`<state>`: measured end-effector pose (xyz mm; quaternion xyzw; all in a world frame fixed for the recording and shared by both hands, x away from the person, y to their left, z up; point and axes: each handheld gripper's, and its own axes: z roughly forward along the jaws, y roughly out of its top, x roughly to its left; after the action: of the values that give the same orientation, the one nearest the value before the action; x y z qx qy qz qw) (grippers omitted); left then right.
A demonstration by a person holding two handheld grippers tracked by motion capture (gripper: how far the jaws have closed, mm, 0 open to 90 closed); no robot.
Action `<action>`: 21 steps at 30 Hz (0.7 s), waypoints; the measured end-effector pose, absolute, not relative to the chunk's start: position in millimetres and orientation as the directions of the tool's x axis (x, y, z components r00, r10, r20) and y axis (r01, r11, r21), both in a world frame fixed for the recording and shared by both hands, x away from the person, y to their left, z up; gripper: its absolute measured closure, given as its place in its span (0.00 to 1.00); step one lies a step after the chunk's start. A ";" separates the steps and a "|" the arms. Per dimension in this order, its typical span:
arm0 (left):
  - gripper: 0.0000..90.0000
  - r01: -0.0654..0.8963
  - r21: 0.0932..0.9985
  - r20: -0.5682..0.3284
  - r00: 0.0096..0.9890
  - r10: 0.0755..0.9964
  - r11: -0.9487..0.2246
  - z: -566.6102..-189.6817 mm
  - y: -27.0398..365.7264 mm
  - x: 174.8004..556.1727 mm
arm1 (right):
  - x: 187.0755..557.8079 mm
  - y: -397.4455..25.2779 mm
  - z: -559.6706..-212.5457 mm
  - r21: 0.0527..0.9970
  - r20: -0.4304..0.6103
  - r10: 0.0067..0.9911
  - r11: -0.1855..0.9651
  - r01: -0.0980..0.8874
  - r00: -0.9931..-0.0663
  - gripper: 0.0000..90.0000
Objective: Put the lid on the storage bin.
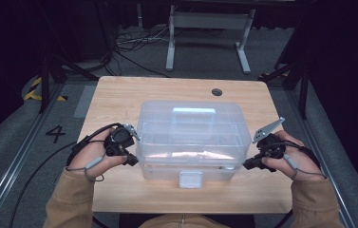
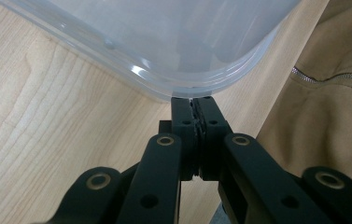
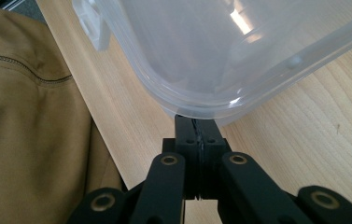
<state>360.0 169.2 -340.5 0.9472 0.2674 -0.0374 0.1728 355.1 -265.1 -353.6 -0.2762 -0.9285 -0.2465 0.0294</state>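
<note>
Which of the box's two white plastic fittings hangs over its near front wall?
The latch, low on the clear storage box facing the person; the handle sits on top of the lid.

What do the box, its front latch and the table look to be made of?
The box looks like clear, glossy plastic: the wood shows through its walls and light glints along its rim. The latch seems to be opaque, whitish plastic. The table shows pale wood grain with a matte finish; solid wood or laminate cannot be told.
</note>
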 end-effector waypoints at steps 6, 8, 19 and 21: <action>0.98 0.516 0.295 -0.162 0.857 0.490 -0.804 -342.8 167.7 360.6 | 355.5 -265.1 -354.8 0.435 0.191 0.495 0.731 0.526 -0.847 1.00; 0.98 0.517 0.287 -0.162 0.856 0.491 -0.806 -343.9 167.0 360.6 | 355.4 -264.9 -355.3 0.428 0.192 0.494 0.735 0.526 -0.848 1.00; 0.98 0.516 0.267 -0.181 0.856 0.484 -0.814 -349.5 168.4 363.6 | 356.0 -263.5 -358.8 0.401 0.191 0.486 0.754 0.520 -0.853 1.00; 0.98 0.518 0.257 -0.186 0.855 0.484 -0.816 -351.0 169.4 364.4 | 356.1 -264.1 -360.7 0.390 0.196 0.478 0.763 0.515 -0.856 1.00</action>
<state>364.4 169.4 -351.0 0.9513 0.2634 -0.0559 0.1503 356.1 -264.1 -360.7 -0.2647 -0.9380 -0.2198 0.0426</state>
